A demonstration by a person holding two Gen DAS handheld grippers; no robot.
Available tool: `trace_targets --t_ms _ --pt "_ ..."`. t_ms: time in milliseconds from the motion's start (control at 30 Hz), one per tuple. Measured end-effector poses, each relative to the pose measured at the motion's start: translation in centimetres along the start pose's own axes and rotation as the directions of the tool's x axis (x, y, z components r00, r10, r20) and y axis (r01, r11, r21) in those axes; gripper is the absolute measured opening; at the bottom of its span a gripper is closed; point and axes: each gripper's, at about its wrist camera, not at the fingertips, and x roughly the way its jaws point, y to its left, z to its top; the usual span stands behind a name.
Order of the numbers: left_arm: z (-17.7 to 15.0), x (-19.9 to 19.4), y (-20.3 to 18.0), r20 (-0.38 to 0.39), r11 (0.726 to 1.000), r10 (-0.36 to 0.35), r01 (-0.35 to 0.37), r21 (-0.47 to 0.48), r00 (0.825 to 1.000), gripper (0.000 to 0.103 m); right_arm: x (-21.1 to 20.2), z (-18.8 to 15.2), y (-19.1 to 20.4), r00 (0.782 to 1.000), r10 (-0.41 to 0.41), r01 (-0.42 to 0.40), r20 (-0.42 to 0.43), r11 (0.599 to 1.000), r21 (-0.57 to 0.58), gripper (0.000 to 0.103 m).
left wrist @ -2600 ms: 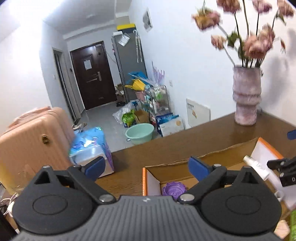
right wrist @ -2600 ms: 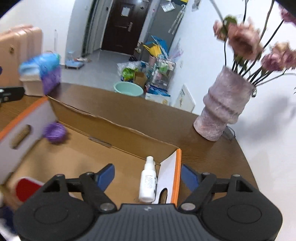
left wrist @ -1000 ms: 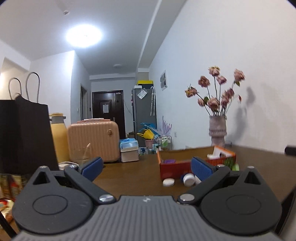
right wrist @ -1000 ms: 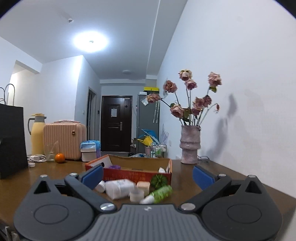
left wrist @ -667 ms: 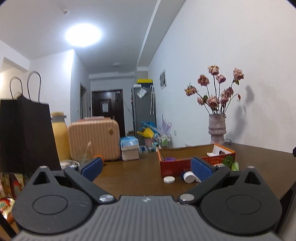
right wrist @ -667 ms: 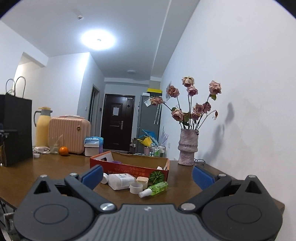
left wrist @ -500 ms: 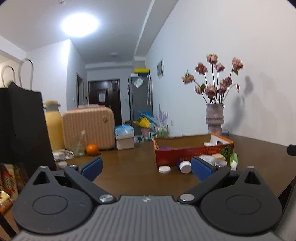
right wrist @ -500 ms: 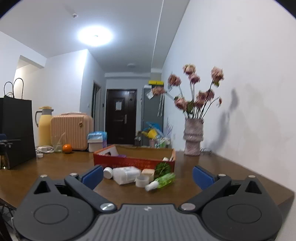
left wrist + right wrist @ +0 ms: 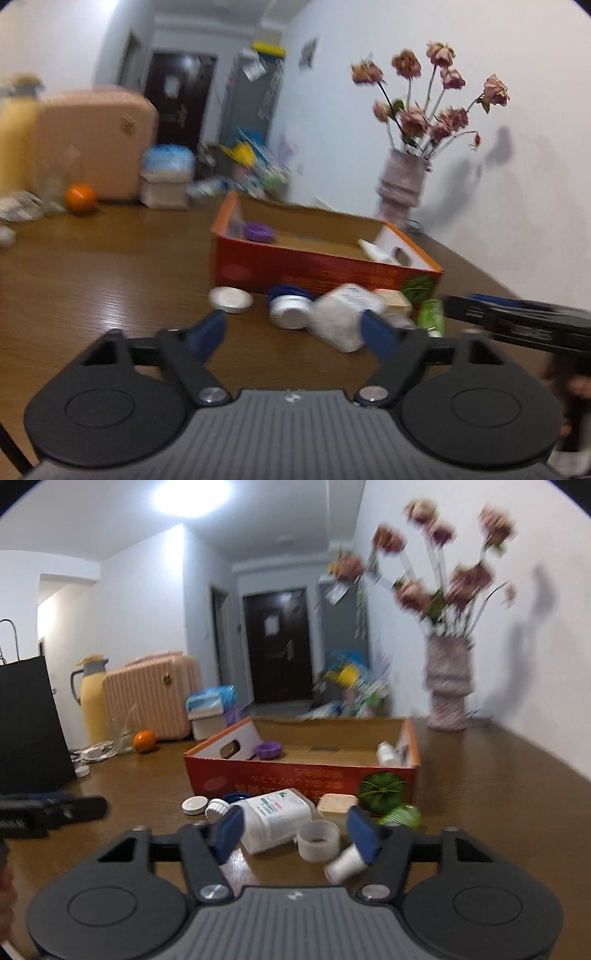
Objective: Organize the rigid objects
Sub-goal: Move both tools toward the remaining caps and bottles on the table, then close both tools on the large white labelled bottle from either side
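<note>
rigid objects, among them a white bottle (image 9: 277,818), a tape roll (image 9: 318,840) and lids, lay scattered on the table (image 9: 498,794) just in front of the red box (image 9: 295,775). i had swung both tongs down toward them; the left gripper (image 9: 293,332) and right gripper (image 9: 295,830) had just been narrowing, both apart, clamping nothing. sorting looked barely begun.
</note>
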Motion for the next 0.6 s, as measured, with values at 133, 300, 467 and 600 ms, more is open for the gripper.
trace_targets --t_ms 133,300,467,600 --pt "0.6 6.0 -1.0 -0.107 0.997 -0.049 0.042 -0.063 0.993 0.044 6.4 2.3 -1.7 0.995 0.050 -0.047 -0.081 0.998 0.040 0.044" --pt "0.8 10.5 -1.3 -0.186 0.989 -0.100 0.077 -0.130 0.978 0.040 12.7 3.1 -1.8 0.978 0.074 -0.074 -0.195 0.997 0.009 0.039" --pt "0.6 12.2 -0.8 -0.197 0.973 -0.142 0.100 -0.208 0.970 0.042 15.1 3.3 -2.6 0.960 0.155 -0.146 -0.234 0.988 0.057 0.039" --pt "0.9 12.4 -0.9 -0.179 0.969 -0.134 0.091 -0.230 0.975 0.042 15.9 3.0 -4.3 0.935 0.260 -0.217 -0.241 0.957 0.193 0.035"
